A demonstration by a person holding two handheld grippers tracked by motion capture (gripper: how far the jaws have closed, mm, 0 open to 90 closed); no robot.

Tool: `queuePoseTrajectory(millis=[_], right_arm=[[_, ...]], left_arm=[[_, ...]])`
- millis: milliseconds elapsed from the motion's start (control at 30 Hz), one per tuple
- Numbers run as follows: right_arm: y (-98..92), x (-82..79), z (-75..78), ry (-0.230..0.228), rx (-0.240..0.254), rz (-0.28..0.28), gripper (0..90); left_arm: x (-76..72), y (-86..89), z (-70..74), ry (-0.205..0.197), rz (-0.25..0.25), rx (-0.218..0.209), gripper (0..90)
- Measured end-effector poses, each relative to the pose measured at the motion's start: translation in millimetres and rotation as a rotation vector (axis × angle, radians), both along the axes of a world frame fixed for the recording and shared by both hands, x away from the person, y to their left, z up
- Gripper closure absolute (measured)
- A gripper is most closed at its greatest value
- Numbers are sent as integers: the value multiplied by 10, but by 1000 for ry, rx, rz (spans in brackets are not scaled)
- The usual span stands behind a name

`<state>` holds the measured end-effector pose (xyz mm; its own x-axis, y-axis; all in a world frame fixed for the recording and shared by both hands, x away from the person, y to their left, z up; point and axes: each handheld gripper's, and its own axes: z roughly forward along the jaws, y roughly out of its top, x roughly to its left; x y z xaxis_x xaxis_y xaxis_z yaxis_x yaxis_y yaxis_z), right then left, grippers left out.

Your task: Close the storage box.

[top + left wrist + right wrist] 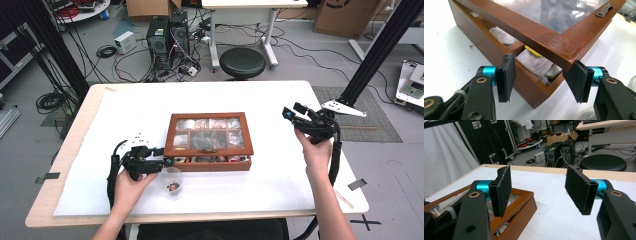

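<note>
The wooden display box [209, 142] sits near the middle of the white-covered desk [280, 175], its glass-paned lid [541, 27] raised a little off the base at the near corner, so the wrapped pieces in the compartments [537, 65] show through the gap. The left hand-held gripper [544, 78] straddles that corner with its jaws apart: the right pad [577, 81] touches the lid's underside at the corner, the other pad [507, 75] stands clear of the box's side, so nothing is clamped. The lid seems only propped on one pad edge; if the hand drifts sideways it could slip off and drop shut, jolting the box. A clear plastic cup [171, 181] with something small inside stands just beside this gripper, near enough that a sideways swing could tip it. The right hand-held gripper [295, 114] hovers open and empty above the desk, well apart from the box, so nothing steadies the base if the lid is levered upward.
</note>
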<state>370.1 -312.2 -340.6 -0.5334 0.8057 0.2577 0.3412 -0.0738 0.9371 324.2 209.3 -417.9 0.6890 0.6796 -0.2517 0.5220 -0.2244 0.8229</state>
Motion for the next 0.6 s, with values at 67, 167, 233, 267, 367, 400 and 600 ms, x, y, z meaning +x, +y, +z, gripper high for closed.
queuePoseTrajectory(millis=[67, 167, 233, 267, 367, 400, 600], right_arm=[[-2, -1, 0, 1, 0, -1, 389], [-8, -1, -1, 0, 2, -2, 389], [-9, -1, 0, -1, 3, -3, 389], [-10, -1, -1, 0, 3, -4, 389], [-10, -1, -1, 1, 3, -4, 389], [-9, 3, -3, 0, 2, -4, 389], [-1, 6, -8, 5, 1, -3, 389]], left_arm=[[-5, 11, -7, 4, 0, -6, 438], [-16, 16, -4, 0, 2, -5, 439], [-22, 17, -3, 1, 3, -7, 439], [-26, 24, -5, 2, -1, -12, 439], [-29, 29, -6, 6, -3, -15, 439], [-25, 31, -6, 8, -6, -15, 438], [6, 8, -6, 16, -23, -12, 439]])
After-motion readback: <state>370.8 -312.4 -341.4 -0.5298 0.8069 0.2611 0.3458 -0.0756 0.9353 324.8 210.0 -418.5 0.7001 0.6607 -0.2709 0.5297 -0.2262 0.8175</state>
